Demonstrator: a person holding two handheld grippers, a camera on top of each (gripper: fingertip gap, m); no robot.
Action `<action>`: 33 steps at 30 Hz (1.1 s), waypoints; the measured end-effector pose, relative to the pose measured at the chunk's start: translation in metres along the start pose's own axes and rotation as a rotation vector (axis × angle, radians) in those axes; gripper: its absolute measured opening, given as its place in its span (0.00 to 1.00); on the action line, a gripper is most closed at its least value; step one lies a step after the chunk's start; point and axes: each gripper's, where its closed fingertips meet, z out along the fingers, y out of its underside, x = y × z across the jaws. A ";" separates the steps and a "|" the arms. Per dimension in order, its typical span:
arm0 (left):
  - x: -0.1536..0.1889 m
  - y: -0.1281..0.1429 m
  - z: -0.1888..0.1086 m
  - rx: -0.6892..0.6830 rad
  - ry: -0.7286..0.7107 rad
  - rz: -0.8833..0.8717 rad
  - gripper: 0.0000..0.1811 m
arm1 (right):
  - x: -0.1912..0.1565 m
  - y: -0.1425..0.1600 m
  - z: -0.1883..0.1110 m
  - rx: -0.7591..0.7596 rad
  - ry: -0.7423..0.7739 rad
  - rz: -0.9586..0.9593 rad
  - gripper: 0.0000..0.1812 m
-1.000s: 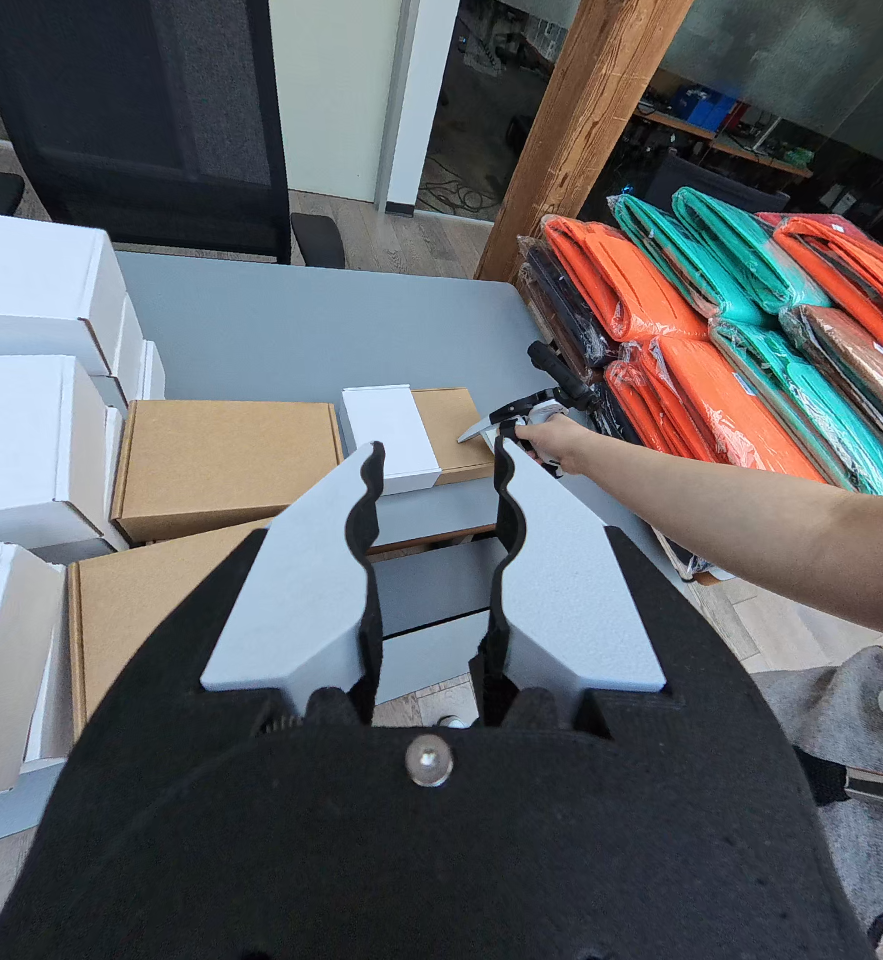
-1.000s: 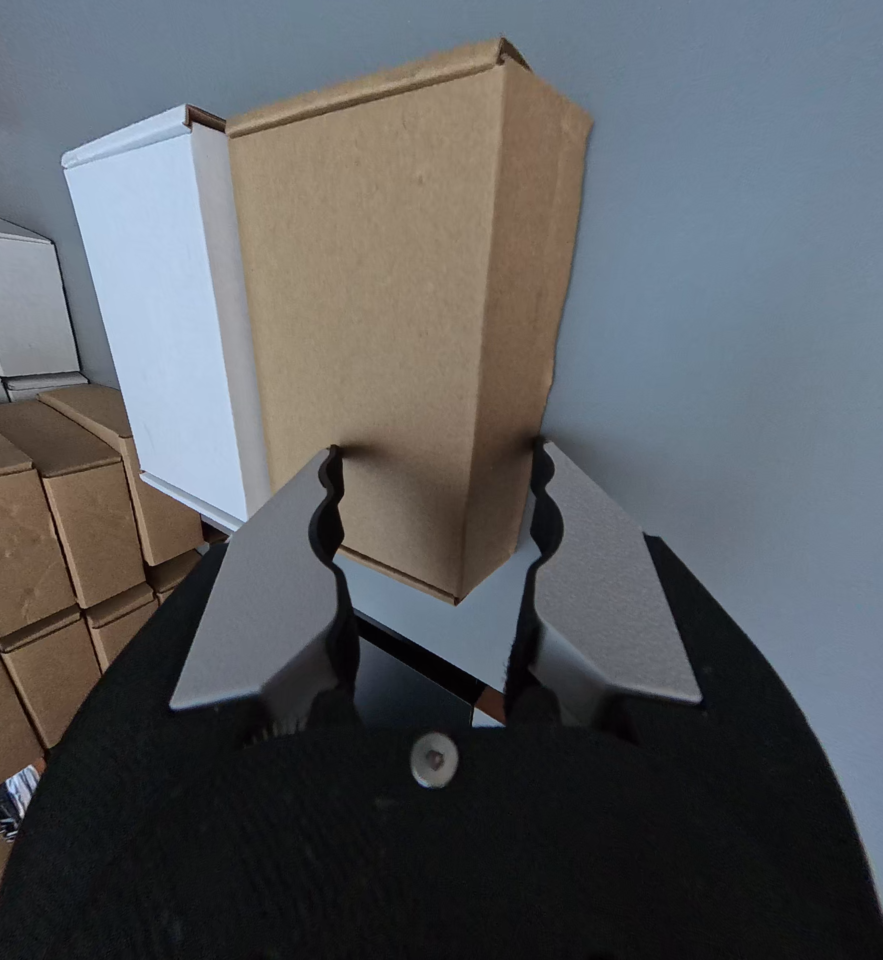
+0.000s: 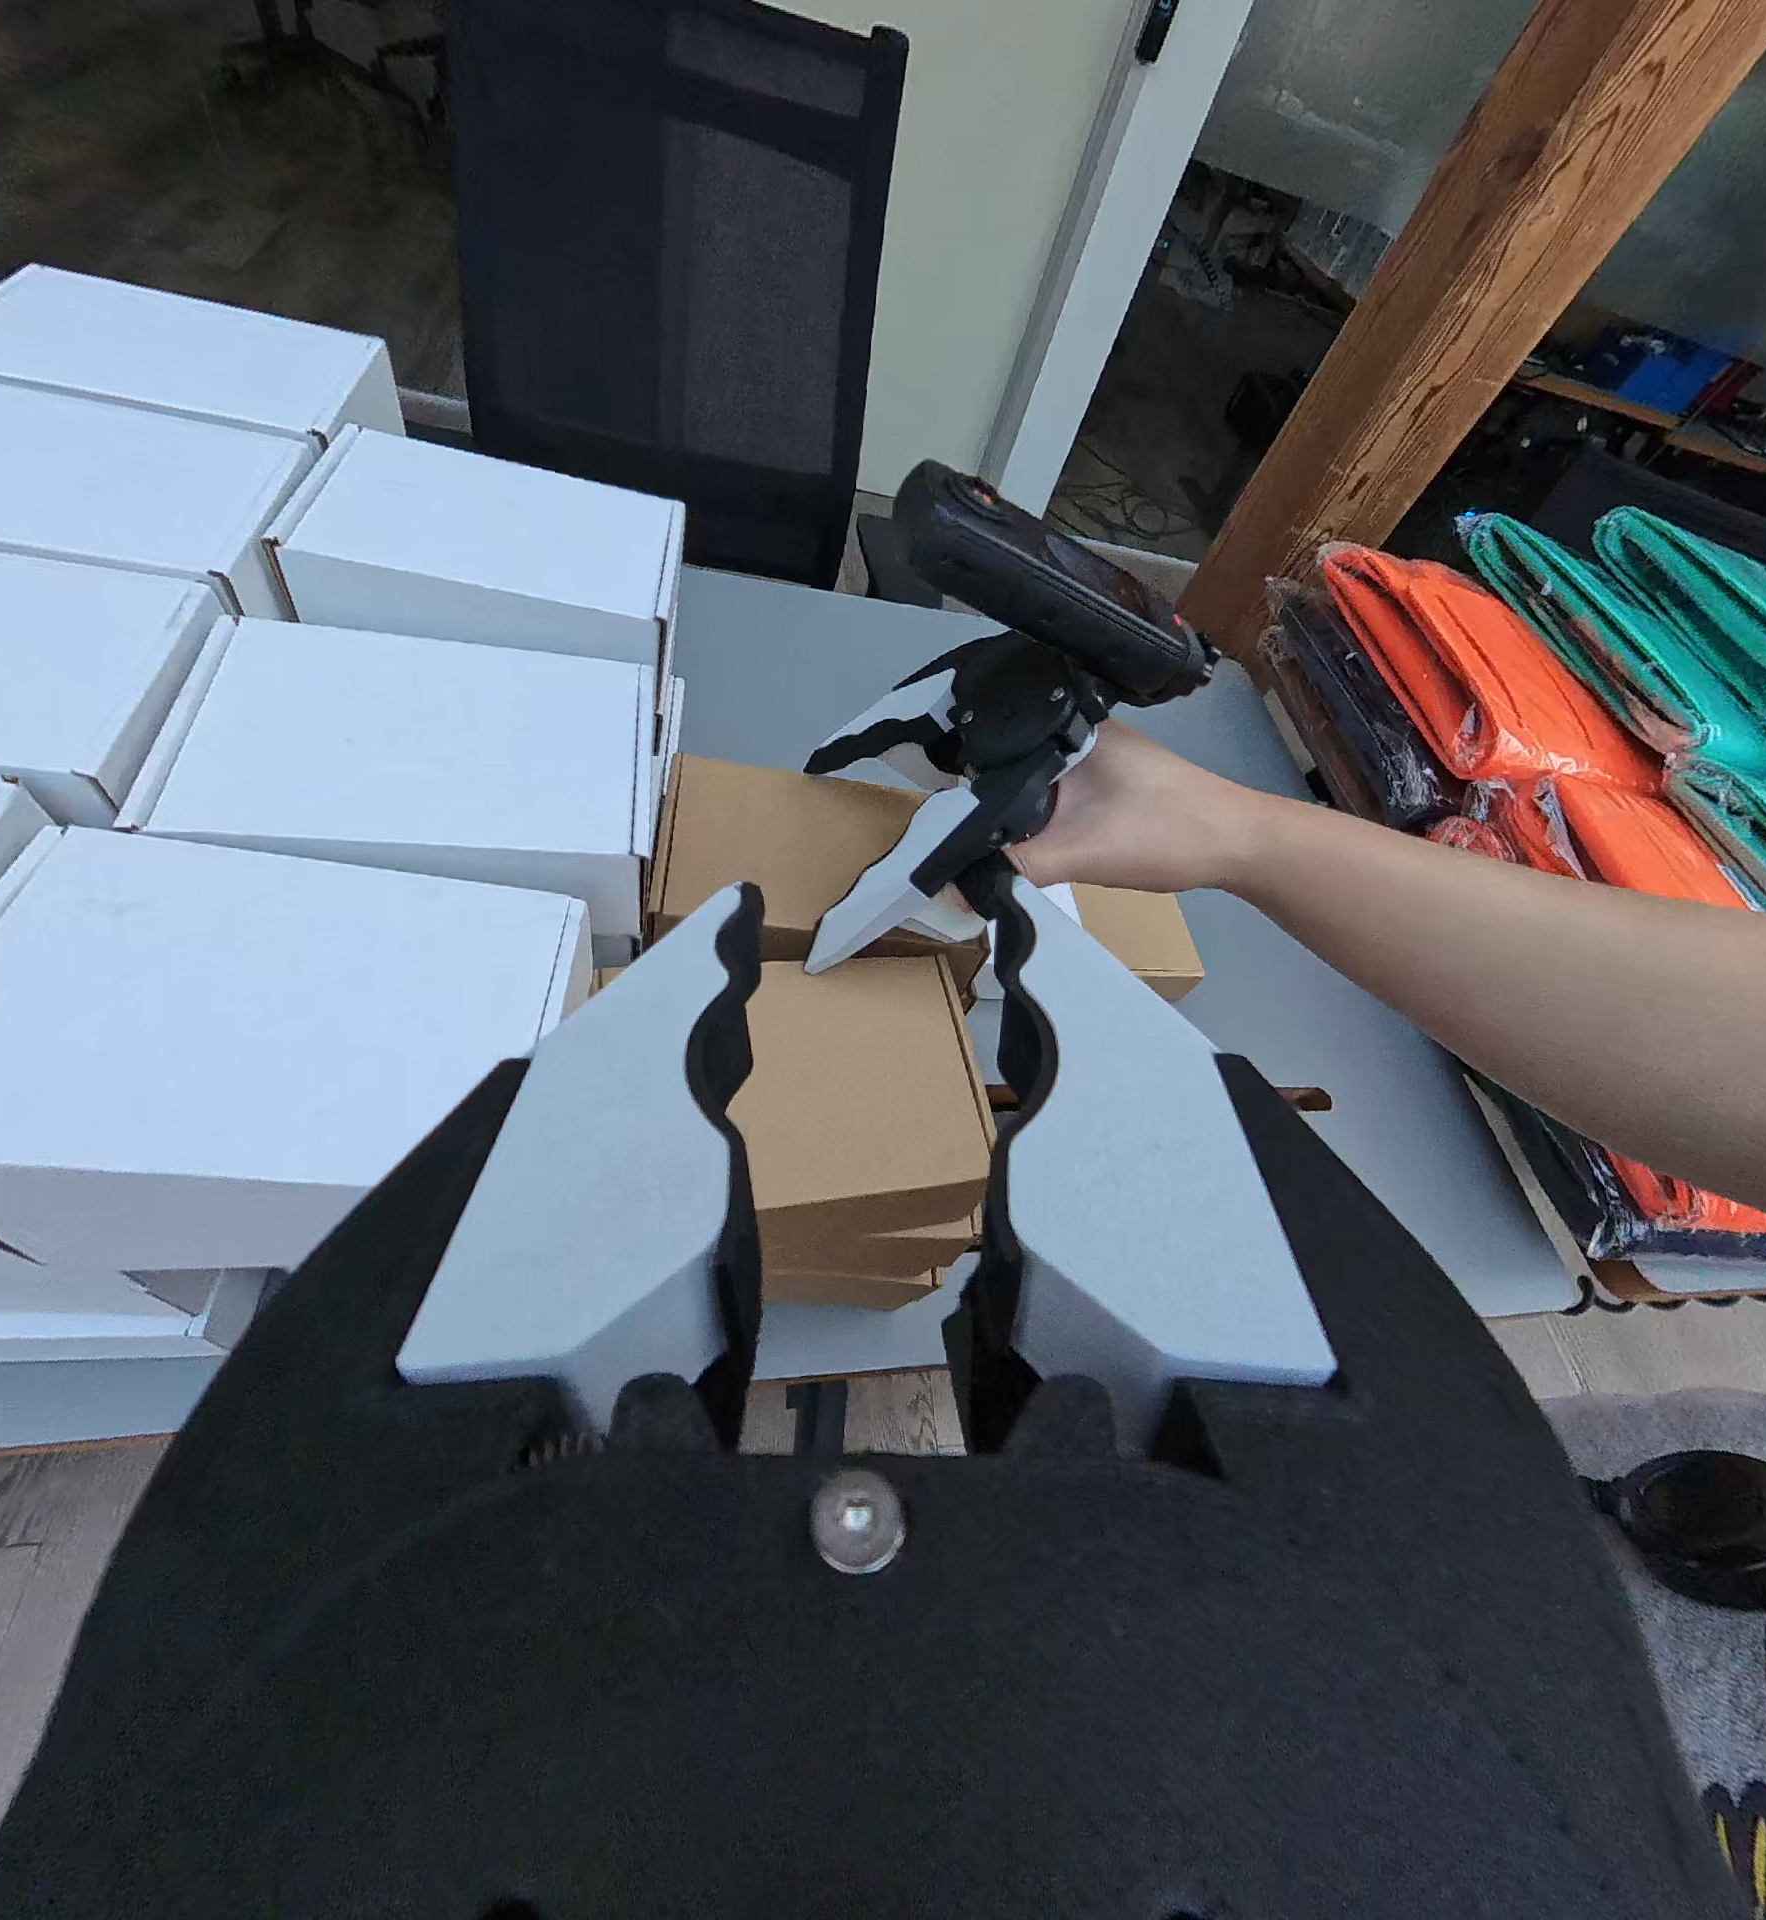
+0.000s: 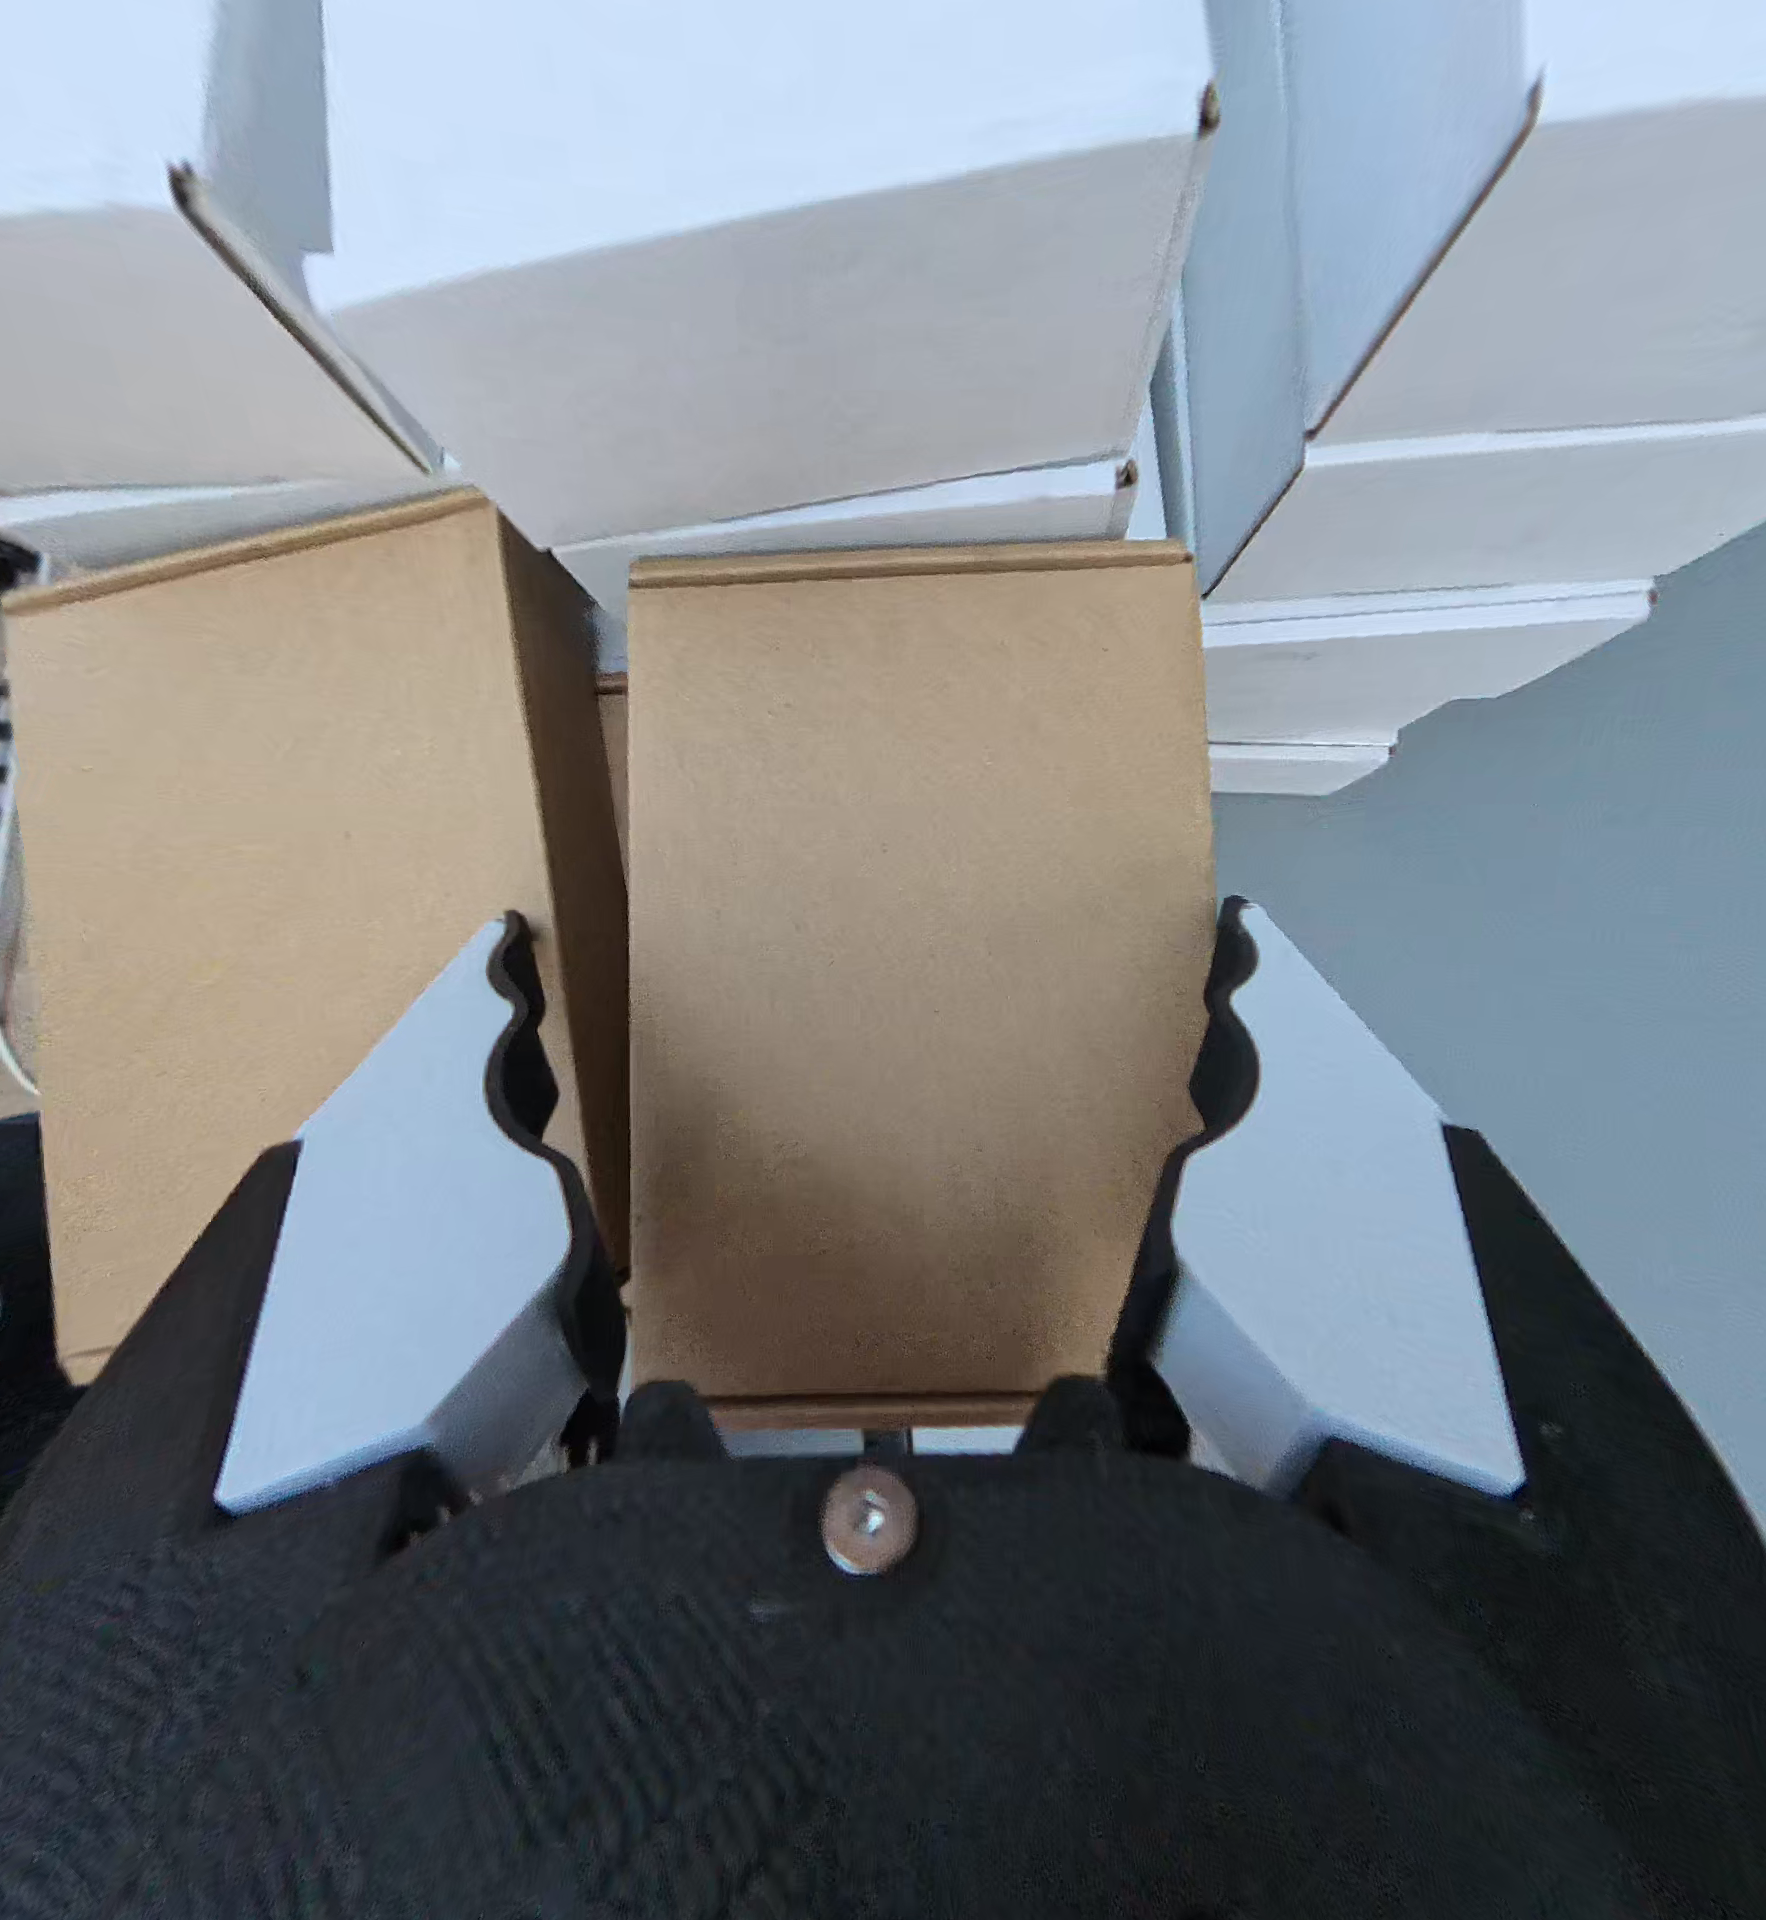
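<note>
The right gripper has its jaws spread wide, one on each side of a brown cardboard box. The right fingertip touches the box's edge; the left one stands just clear, so nothing is gripped. This box lies on top of a stack near the table front, beside another brown box and stacked white boxes to the left. The left gripper hangs above, jaws partly open and empty. Wrapped orange and teal bundles lie far right.
</note>
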 end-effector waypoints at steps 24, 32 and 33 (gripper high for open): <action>0.003 0.023 0.011 -0.097 0.041 -0.007 0.23 | 0.155 0.353 -0.117 0.236 0.514 1.280 0.58; 0.039 0.016 0.031 -0.126 0.099 0.042 0.23 | 0.142 0.351 -0.060 -0.027 0.525 1.151 0.60; 0.042 0.016 0.031 -0.128 0.103 0.046 0.23 | 0.142 0.353 -0.060 -0.002 0.518 1.171 0.60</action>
